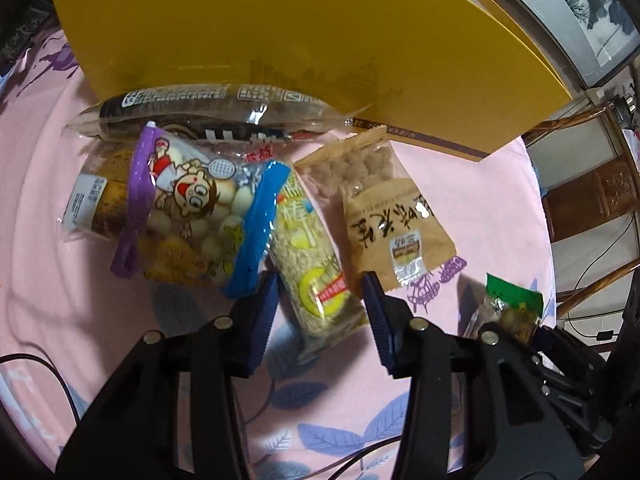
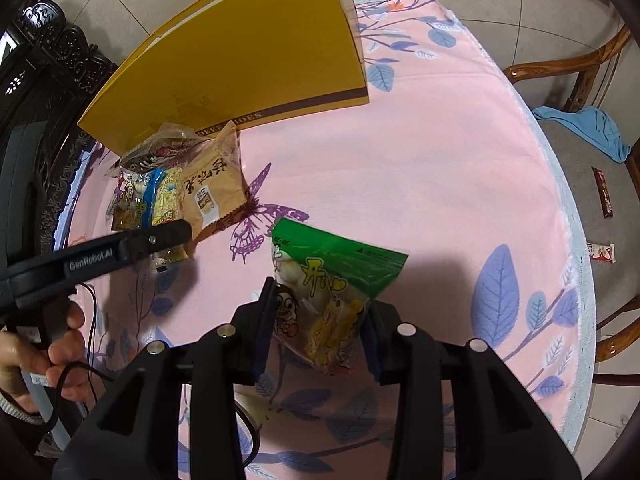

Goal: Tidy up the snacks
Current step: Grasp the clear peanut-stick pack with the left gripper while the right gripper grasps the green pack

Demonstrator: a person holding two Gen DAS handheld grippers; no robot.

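Snacks lie in a small cluster near the far left edge of our pink leaf-print table (image 2: 420, 160), pressed against the yellow box (image 2: 248, 64): a brown kraft packet (image 1: 394, 216), a cereal bar (image 1: 316, 276), a cartoon puff bag (image 1: 192, 208) and a long dark packet (image 1: 208, 110). Our left gripper (image 1: 320, 292) hangs spread wide around the bar's near end, clasping nothing. Our right gripper (image 2: 320, 312) is clamped on a green-topped bag (image 2: 332, 288) lifted above the middle of the table. That bag could slip from its pinch, or nudge the pile when set down. The box is closed, its contents hidden.
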